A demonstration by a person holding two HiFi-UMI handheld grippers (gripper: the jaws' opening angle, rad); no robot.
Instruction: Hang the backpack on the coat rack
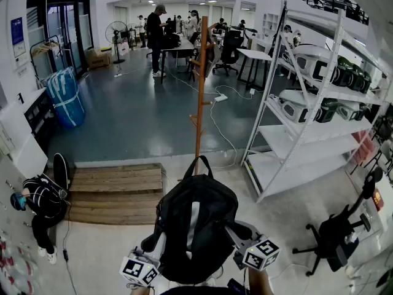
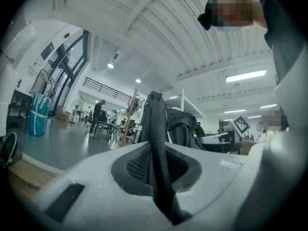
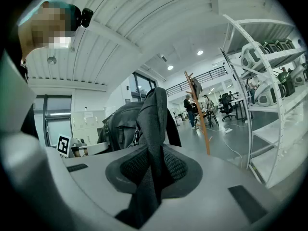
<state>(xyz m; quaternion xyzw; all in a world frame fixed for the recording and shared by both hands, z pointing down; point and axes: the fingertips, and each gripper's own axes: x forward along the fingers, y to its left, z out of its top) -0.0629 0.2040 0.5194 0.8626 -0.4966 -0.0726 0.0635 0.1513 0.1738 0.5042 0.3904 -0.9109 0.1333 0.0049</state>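
Note:
I hold a black backpack (image 1: 193, 226) up in front of me, its top loop (image 1: 198, 163) toward the wooden coat rack (image 1: 200, 91) just beyond. My left gripper (image 1: 156, 244) is at the bag's left side and my right gripper (image 1: 242, 233) at its right. In the left gripper view the left gripper (image 2: 161, 186) is shut on a black shoulder strap (image 2: 155, 129), with the bag's body (image 2: 183, 126) and the rack (image 2: 129, 119) behind it. In the right gripper view the right gripper (image 3: 147, 191) is shut on the other strap (image 3: 153, 124); the rack (image 3: 198, 114) stands further off.
White metal shelving (image 1: 307, 121) with white devices fills the right side. A black office chair (image 1: 334, 235) is at lower right. A wooden pallet (image 1: 116, 192) lies left of the rack, with a crouching person (image 1: 43, 201) beside it. Cables (image 1: 221, 128) cross the floor; people stand at desks (image 1: 156, 32) far back.

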